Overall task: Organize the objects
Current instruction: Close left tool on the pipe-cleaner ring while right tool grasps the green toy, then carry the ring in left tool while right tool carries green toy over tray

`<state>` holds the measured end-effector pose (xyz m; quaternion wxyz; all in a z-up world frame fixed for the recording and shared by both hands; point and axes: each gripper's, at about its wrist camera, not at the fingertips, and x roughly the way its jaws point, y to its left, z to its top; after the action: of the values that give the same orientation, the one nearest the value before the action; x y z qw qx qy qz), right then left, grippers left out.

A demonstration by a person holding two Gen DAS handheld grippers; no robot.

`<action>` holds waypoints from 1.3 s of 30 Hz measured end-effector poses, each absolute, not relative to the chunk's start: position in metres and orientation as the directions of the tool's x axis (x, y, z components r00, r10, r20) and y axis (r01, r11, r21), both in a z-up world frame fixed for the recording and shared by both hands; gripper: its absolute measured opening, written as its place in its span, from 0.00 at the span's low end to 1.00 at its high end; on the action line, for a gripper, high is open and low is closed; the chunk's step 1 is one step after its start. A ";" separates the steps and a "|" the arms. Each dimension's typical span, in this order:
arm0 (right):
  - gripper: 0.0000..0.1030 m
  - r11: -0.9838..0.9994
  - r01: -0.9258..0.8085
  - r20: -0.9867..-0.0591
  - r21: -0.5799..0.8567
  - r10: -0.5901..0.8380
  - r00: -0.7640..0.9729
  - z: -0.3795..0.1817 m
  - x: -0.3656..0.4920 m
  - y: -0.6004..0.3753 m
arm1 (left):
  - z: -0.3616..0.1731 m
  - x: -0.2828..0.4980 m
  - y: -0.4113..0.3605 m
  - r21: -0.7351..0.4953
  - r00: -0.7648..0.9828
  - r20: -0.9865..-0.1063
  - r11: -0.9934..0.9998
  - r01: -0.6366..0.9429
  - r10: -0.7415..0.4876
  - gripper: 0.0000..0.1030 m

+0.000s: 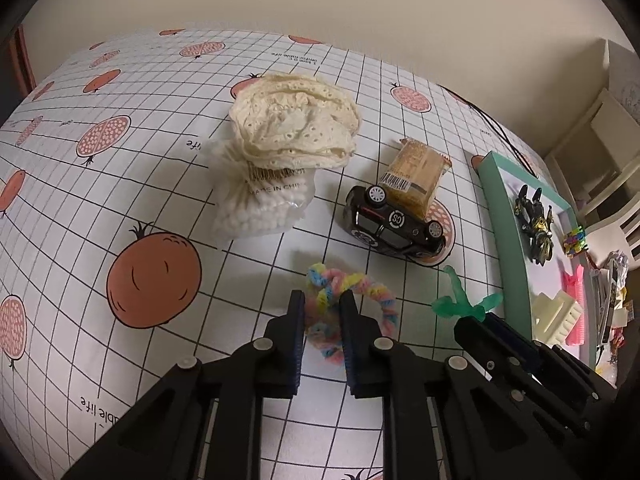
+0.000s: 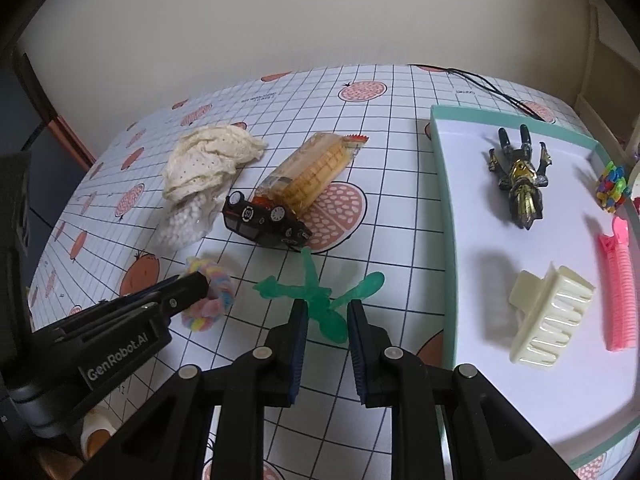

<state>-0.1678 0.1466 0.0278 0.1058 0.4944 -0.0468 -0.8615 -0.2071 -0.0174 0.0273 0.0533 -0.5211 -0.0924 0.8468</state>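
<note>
My left gripper (image 1: 322, 300) is shut on a pastel fuzzy ring (image 1: 378, 296), seen too in the right wrist view (image 2: 214, 300). My right gripper (image 2: 327, 308) is shut on a green rubbery figure (image 2: 320, 296), also visible in the left wrist view (image 1: 460, 306). A teal-rimmed white tray (image 2: 446, 208) at the right holds a black-and-gold figure (image 2: 520, 176), a cream hair claw (image 2: 548, 320), a pink comb clip (image 2: 618, 292) and a multicoloured trinket (image 2: 612, 186).
On the grid tablecloth (image 1: 120, 184) lie a black toy car (image 1: 394, 224) on its side, a wrapped biscuit pack (image 1: 416, 174), a cream lace cloth (image 1: 296, 124) and a bag of white beads (image 1: 256, 212). A black cable (image 2: 488, 88) runs behind the tray.
</note>
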 end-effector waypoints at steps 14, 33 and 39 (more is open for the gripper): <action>0.21 -0.970 0.138 -0.801 0.198 -0.242 -0.548 0.049 -0.163 0.160 | 0.045 -0.201 -0.016 -0.232 -0.499 -0.843 -0.973 -0.002 0.202 0.17; 0.21 -0.981 0.082 -0.737 0.173 -0.184 -0.650 0.087 -0.148 0.213 | 0.089 -0.187 0.025 -0.289 -0.585 -0.756 -0.951 -0.108 0.296 0.17; 0.21 -0.987 0.049 -0.730 0.152 -0.146 -0.667 0.092 -0.142 0.241 | 0.095 -0.182 0.048 -0.299 -0.583 -0.742 -0.942 -0.153 0.331 0.17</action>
<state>-0.1416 0.2413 0.0924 0.0534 0.4044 -0.0597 -0.9111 -0.1822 0.0484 0.0950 0.1369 -0.4355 -0.1019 0.8839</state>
